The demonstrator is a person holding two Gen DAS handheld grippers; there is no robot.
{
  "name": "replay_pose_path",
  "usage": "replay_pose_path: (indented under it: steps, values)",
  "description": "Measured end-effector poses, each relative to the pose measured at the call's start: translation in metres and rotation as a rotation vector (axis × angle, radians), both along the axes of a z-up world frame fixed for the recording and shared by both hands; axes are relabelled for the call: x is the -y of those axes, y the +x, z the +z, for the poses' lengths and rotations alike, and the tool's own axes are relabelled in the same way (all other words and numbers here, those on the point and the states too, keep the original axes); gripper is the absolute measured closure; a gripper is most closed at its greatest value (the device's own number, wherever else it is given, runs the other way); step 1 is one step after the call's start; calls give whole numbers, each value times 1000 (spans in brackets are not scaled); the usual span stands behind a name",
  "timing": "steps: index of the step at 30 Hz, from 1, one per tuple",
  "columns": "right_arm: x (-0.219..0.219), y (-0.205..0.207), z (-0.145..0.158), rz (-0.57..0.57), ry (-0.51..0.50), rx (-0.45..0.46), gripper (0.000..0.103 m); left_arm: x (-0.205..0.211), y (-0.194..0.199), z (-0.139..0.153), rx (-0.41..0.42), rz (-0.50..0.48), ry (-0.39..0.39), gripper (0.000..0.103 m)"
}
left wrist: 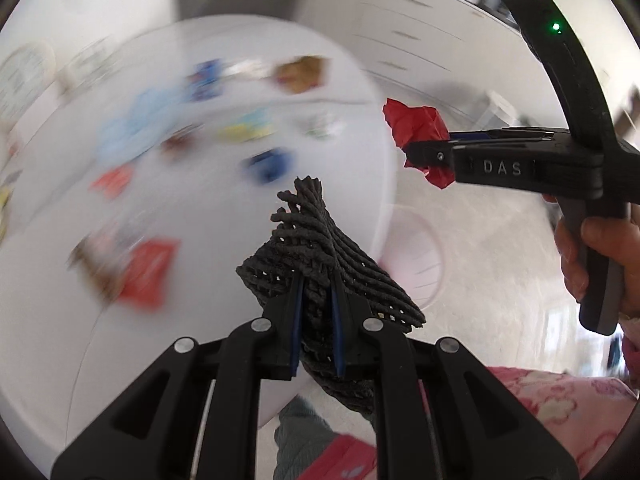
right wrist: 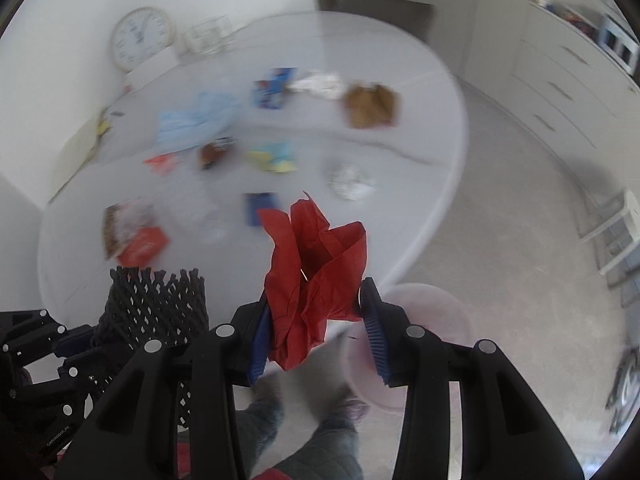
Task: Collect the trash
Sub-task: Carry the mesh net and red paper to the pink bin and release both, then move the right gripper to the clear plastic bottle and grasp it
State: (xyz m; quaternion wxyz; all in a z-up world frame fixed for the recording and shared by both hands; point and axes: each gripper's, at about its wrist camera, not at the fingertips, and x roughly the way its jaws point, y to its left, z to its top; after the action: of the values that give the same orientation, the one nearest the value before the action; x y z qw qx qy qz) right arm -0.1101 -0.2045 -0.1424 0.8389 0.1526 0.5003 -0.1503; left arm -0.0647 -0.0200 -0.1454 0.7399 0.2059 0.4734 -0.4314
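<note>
In the left wrist view, the left gripper [left wrist: 318,322] fills the lower centre, its fingers [left wrist: 295,320] clamped tight on a black foam mesh sleeve [left wrist: 320,248] that sticks up past their tips. At the right edge a hand [left wrist: 596,256] holds the right gripper [left wrist: 416,152] side-on, its tips closed on crumpled red paper [left wrist: 416,128].

The right wrist view looks straight down that gripper [right wrist: 316,320]: its blue-padded fingers [right wrist: 374,332] press on the red paper [right wrist: 316,272] from both sides, low in the centre. The mesh sleeve [right wrist: 160,304] and the left gripper [right wrist: 80,340] sit at lower left. Only here do trousered legs [right wrist: 320,440] show at the bottom.

A pale pink bin [right wrist: 420,340] stands on the floor beyond the fingers, just beside the desk edge.

Further off, in the upper middle, the white round desk [right wrist: 420,160] carries blurred trash: a red packet [right wrist: 140,248], a blue packet [right wrist: 260,208], a brown wrapper [right wrist: 372,106]. A clock [right wrist: 142,36] leans at upper left, sharper in this view.
</note>
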Motion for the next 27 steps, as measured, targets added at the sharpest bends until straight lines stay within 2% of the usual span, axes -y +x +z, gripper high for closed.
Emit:
replay_pose_path:
  steps: [3, 6, 8, 9, 10, 12, 16, 20, 22, 23, 25, 27]
  values:
    - [39, -37, -1, -107, 2, -12, 60, 54, -14, -15, -63, -88, -2, 91]
    - [68, -68, -4, -178, 13, -16, 60, 97, -25, -31, -118, -131, -4, 89]
    - [80, -83, -7, -199, 19, -21, 59, 125, -32, -44, -144, -136, 15, 81]
    - [87, -90, -10, -207, 23, -24, 59, 133, -34, -48, -151, -137, 21, 70]
    - [90, -95, -11, -210, 28, -26, 59, 144, -35, -52, -152, -132, 31, 54]
    - [98, -103, -16, -208, 44, -30, 59, 158, -37, -56, -137, -106, 39, 42]
    - [109, -109, -28, -180, 73, -42, 59, 170, -34, -54, -137, -46, 55, 33]
    - [107, -103, -42, -106, 91, -63, 56, 164, -25, -32, -112, 39, 39, 28]
    - [102, -99, -52, -63, 96, -80, 55, 155, -20, -17, -67, 80, 35, 17]
    - [100, -98, -56, -45, 97, -87, 53, 147, -18, -6, -22, 116, 29, 15]
    - [92, -91, -68, -5, 93, -117, 39, 136, -15, 10, 33, 165, 23, 10]
    - [87, -86, -75, 13, 86, -136, 14, 124, -8, 20, 54, 213, 19, 8]
